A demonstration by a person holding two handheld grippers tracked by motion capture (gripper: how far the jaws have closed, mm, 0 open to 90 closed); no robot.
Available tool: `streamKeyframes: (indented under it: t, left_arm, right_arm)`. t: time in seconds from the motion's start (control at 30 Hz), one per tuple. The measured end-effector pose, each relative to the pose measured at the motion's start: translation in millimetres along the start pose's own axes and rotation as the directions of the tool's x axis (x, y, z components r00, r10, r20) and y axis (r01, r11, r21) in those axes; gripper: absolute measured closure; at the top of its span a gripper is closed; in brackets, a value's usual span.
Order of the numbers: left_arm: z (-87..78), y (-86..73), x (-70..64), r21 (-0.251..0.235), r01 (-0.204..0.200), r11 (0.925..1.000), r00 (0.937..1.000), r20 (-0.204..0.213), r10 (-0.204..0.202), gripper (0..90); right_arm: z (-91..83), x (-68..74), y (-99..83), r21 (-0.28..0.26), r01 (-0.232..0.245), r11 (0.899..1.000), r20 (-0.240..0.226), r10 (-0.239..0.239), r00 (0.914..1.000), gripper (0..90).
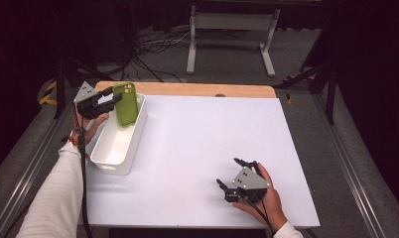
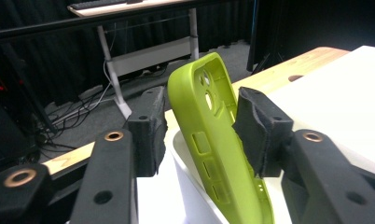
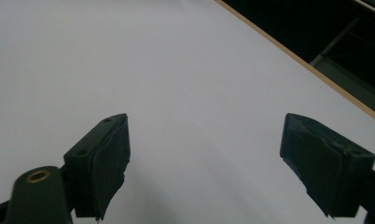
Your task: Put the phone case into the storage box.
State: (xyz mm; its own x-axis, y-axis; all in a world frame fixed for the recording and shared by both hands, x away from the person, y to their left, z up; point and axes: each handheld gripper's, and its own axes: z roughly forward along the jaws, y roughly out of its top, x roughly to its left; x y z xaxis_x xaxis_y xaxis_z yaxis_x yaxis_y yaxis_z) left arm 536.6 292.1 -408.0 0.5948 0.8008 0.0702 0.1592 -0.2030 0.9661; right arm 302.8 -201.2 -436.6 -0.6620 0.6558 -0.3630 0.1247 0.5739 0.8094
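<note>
A lime-green phone case (image 1: 126, 105) stands upright over the far end of a white bin (image 1: 108, 157) at the table's left. My left gripper (image 1: 115, 97) comes at the case from the left and is shut on it. In the left gripper view the case (image 2: 209, 140) sits between the two black pads (image 2: 262, 133), its camera cut-out at the top and its lower end down inside the bin (image 2: 185, 186). My right gripper (image 1: 229, 172) rests on the white table near the front right, held by a hand. It is open, and its jaws (image 3: 204, 158) have only bare table between them.
The white tabletop (image 1: 202, 139) has a wooden strip (image 1: 197, 89) along its far edge. Beyond it stand a white desk frame (image 1: 232, 29) and cables on the floor. Metal rails run along both sides of the table.
</note>
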Motion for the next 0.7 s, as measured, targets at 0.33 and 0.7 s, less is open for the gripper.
streamKeyframes:
  t: [0.33, 0.7]
  left_arm:
    - [-10.3, 0.6, 2.2, 0.030, 0.027, 0.9992, 0.9996, -0.008, -0.027, 51.1]
    - [-6.4, 2.0, -3.0, 0.095, -0.018, 0.9953, 0.9985, -0.051, 0.022, 75.6]
  right_arm:
    - [-0.7, 0.1, 0.4, -0.003, 0.004, 1.000, -0.009, -0.004, 1.0000, 17.2]
    - [-1.1, 0.5, 0.8, 0.001, 0.005, 1.000, -0.013, -0.005, 0.9999, 17.6]
